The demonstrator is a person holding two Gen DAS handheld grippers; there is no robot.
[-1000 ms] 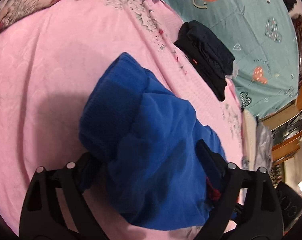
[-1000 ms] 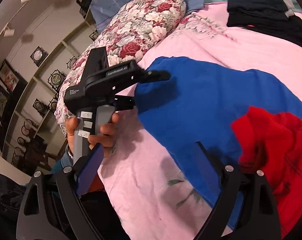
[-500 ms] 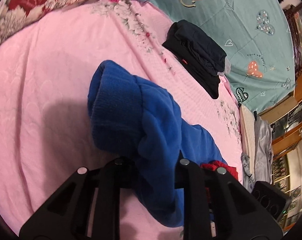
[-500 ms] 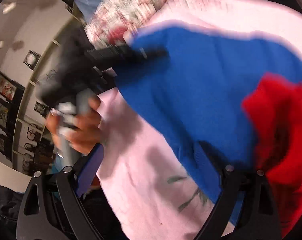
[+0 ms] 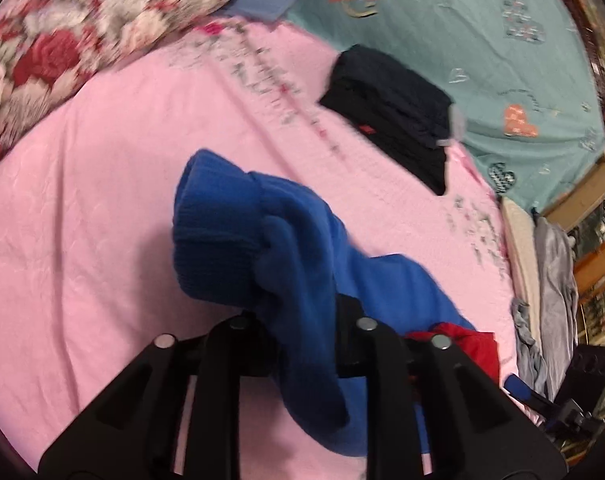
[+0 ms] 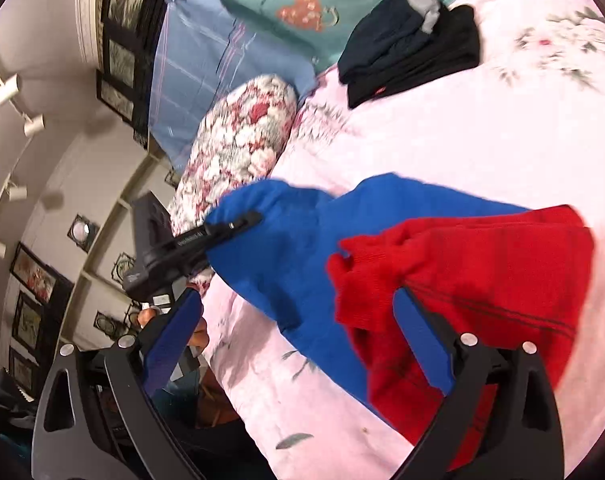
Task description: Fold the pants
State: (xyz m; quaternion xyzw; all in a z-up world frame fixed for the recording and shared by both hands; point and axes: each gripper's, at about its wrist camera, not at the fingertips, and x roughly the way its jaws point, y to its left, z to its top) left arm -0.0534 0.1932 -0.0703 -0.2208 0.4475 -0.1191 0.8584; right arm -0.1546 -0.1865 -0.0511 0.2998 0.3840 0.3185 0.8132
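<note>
The pants (image 5: 262,240) are blue fleece with a red part (image 5: 462,344), lying on the pink bedspread (image 5: 82,200). My left gripper (image 5: 298,332) is shut on a bunched blue end and holds it lifted off the bed. In the right wrist view the blue pants (image 6: 286,248) spread beside the red part (image 6: 482,272), and the left gripper (image 6: 238,224) pinches the blue fabric's left end. My right gripper (image 6: 298,344) is open, its jaws wide apart, low over the near edge of the pants, with red fabric in front of the right finger (image 6: 426,340).
A folded black garment (image 5: 394,100) lies farther back on the bed, also in the right wrist view (image 6: 410,40). A floral pillow (image 5: 82,28) and a teal sheet (image 5: 482,40) lie beyond. Grey clothes (image 5: 550,280) hang at the bed's right edge.
My left gripper closed on the blue fabric and lifted it. My right gripper stayed open and moved, so more of the red part and the black garment show.
</note>
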